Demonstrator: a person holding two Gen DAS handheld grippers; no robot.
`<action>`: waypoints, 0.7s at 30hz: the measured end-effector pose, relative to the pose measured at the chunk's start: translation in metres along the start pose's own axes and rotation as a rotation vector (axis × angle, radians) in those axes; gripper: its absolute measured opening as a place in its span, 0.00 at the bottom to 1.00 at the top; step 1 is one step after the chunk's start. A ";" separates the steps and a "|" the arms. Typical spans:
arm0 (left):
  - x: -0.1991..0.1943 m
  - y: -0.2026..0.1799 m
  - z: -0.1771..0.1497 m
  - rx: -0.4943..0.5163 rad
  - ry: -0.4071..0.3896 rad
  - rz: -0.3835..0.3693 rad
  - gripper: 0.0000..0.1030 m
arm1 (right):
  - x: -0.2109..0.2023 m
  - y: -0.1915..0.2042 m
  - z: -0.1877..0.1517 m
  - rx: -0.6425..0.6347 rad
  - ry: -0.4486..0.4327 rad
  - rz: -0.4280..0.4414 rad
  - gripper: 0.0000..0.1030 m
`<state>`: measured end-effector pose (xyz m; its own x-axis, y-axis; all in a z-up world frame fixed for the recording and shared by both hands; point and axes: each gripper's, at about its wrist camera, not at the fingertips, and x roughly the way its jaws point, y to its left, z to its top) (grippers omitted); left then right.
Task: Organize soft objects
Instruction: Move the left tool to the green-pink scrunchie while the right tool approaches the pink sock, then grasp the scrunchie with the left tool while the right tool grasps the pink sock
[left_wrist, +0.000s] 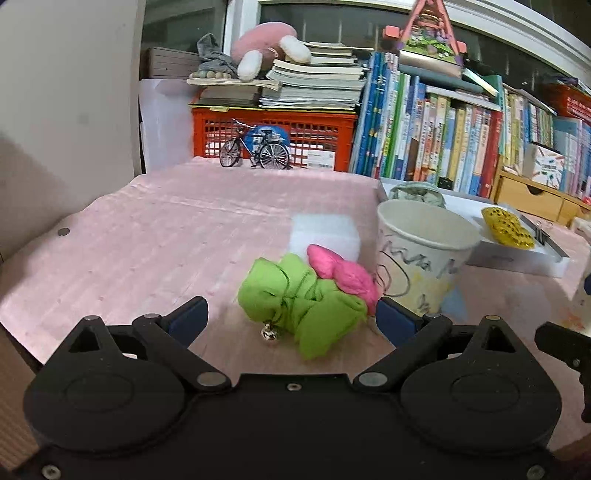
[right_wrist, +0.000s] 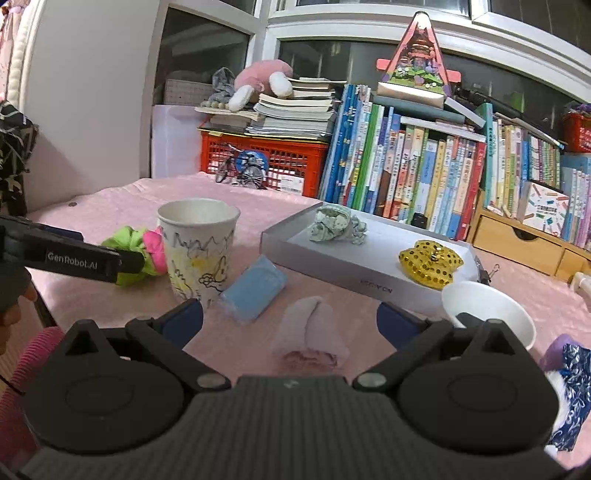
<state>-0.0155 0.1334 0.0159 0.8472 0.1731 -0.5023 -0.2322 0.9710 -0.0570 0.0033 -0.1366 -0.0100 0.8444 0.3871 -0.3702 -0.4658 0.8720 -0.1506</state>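
Note:
A green and pink cloth toy (left_wrist: 306, 295) with a small bell lies on the pink mat, between the spread fingers of my left gripper (left_wrist: 291, 317), which stands open without touching it. Behind the toy sits a white sponge block (left_wrist: 325, 232). In the right wrist view my right gripper (right_wrist: 290, 319) is open over a folded pale pink cloth (right_wrist: 312, 334) lying on the mat between its fingers, untouched. A blue sponge (right_wrist: 255, 286) lies just beyond. The left gripper (right_wrist: 74, 258) shows at the left beside the green toy (right_wrist: 129, 240).
A scribbled paper cup (right_wrist: 199, 247) stands between the two work spots. A grey box lid (right_wrist: 351, 273) holds a crumpled green cloth (right_wrist: 336, 223) and a yellow sequin piece (right_wrist: 430, 262). A white bowl (right_wrist: 487, 310) sits right. Books, a red crate and a toy bicycle (left_wrist: 255, 147) line the back.

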 end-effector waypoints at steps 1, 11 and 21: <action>0.002 0.000 0.000 0.001 -0.004 0.006 0.94 | 0.002 0.001 -0.001 -0.001 -0.003 -0.008 1.00; 0.019 0.002 0.001 0.033 0.000 -0.039 0.95 | 0.019 0.009 -0.003 -0.013 -0.013 -0.064 0.98; 0.028 0.006 -0.001 0.062 0.022 -0.096 0.93 | 0.036 0.013 -0.008 -0.043 0.019 -0.066 0.91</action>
<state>0.0066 0.1437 0.0005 0.8530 0.0760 -0.5164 -0.1199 0.9914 -0.0521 0.0254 -0.1134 -0.0323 0.8687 0.3228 -0.3757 -0.4202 0.8818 -0.2140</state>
